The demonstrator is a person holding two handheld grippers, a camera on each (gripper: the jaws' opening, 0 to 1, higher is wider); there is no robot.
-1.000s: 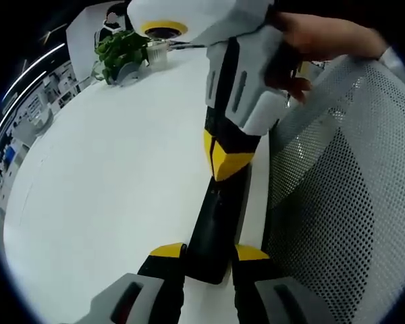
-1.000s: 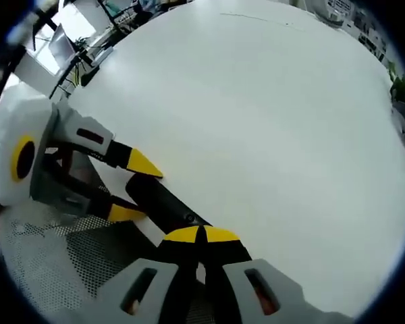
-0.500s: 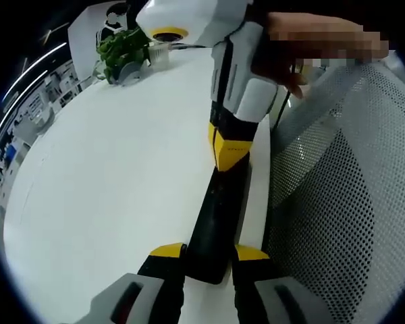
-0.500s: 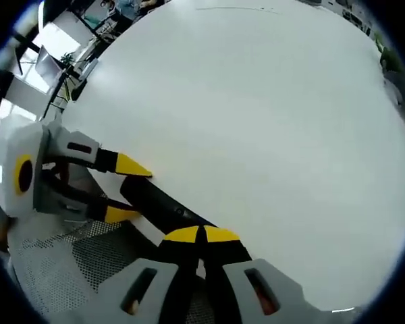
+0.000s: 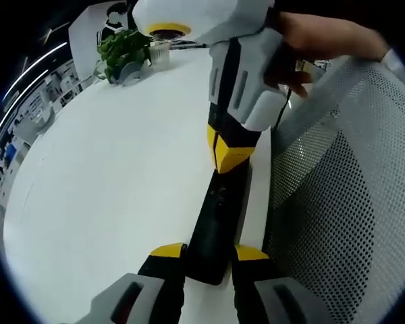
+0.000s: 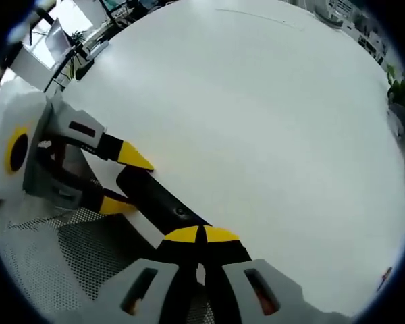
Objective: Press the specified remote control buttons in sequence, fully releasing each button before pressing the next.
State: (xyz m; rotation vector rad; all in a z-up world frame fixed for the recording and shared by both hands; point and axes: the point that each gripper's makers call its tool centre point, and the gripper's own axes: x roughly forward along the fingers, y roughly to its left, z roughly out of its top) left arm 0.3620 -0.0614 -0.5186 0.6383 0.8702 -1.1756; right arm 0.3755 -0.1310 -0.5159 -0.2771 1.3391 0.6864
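Nearest in the left gripper view, the left tongs (image 5: 209, 255) pinch the near end of the long, slim black plastic remote control (image 5: 219, 219), whose long axis runs straight away from them along the right edge of the white bench (image 5: 108, 182). At its far end the right tongs (image 5: 228, 150), pressed together, tip down onto its face. A grey mesh chair back (image 5: 337, 202) crowds the right; a green potted plant (image 5: 121, 50) stands far left.
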